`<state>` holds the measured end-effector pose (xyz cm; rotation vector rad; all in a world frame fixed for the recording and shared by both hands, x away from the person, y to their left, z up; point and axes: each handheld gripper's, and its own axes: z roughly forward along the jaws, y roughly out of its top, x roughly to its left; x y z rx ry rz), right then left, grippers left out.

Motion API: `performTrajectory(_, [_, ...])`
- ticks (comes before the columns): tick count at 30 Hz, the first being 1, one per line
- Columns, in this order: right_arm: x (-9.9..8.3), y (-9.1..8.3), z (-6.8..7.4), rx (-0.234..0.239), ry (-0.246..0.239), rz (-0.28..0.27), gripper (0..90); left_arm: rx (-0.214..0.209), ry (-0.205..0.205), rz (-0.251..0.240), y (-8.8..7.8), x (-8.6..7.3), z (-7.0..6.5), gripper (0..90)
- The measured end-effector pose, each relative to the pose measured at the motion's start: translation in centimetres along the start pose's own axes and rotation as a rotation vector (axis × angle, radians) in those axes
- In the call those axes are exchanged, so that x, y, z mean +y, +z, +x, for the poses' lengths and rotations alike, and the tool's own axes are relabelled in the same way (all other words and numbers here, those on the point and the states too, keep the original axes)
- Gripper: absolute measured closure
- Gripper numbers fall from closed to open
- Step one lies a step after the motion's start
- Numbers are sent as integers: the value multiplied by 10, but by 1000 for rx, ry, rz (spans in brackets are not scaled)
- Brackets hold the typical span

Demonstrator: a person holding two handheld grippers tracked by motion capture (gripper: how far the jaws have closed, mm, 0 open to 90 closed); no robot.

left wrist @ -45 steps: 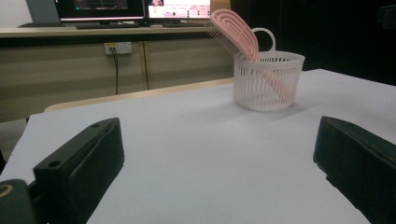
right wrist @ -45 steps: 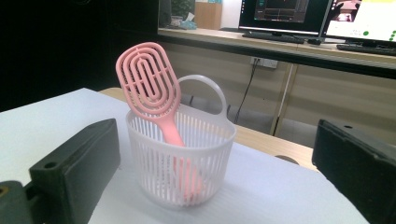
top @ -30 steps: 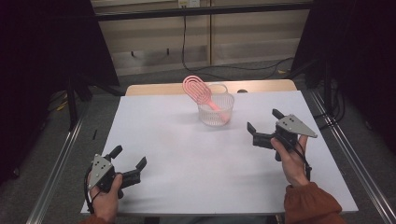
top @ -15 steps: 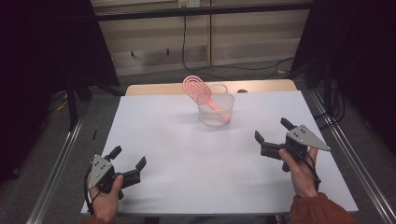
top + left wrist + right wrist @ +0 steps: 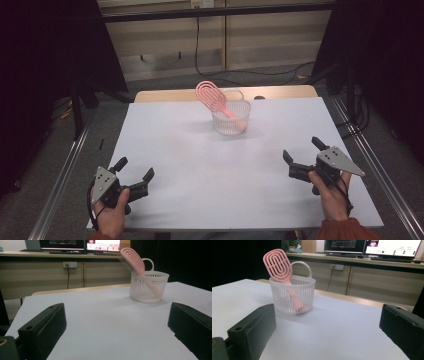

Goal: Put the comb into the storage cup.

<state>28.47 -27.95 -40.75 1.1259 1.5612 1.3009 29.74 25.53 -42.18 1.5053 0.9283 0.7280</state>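
Left gripper (image 5: 135, 173) at near table (image 5: 170, 145) edge, jaws wide, holding nothing. Right gripper (image 5: 302, 153) likewise wide and empty, near the right edge. Both well apart. Basket (image 5: 231, 119) sits ahead of both, between them, far side. Pink brush (image 5: 212, 96) stands tilted in it, handle down, head above rim, probably leaning on the rim. Monitors (image 5: 372, 246) on a desk beyond.

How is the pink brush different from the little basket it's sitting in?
The brush is pink; the basket is white. The brush leans tilted, head poking above the rim; the basket stands upright on the table. The brush's head is flat with looping slots; the basket is round with slatted walls. Both look plastic.
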Motion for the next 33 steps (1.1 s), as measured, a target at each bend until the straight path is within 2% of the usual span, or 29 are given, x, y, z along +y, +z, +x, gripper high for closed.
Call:
performTrajectory(5, [-3, -10, -1, -7, 3, -12, 3, 0, 6, 4, -2, 0, 0, 17])
performTrajectory(11, [-13, -23, -6, -18, 3, 5, 1, 6, 1, 6, -6, -1, 2, 13])
performTrajectory(14, [-15, -28, -10, -21, -23, 12, 5, 8, 3, 16, -6, -3, 2, 13])
performTrajectory(17, [-20, -32, -14, -41, -8, 27, 8, 11, 7, 13, -7, -2, 2, 13])
performTrajectory(19, [-22, -34, -15, -37, 8, 39, 13, 16, 7, 16, -7, -3, 2, 13])
performTrajectory(22, [-23, -37, -14, -41, 6, 33, 8, 15, 13, 11, -8, -3, 2, 13])
performTrajectory(29, [-25, -33, -10, -38, -20, 25, 5, 2, 17, 18, -6, -3, 3, 13])
performTrajectory(33, [-25, -33, -12, -33, -17, 23, 4, 4, 1, 18, -5, -3, 4, 13])
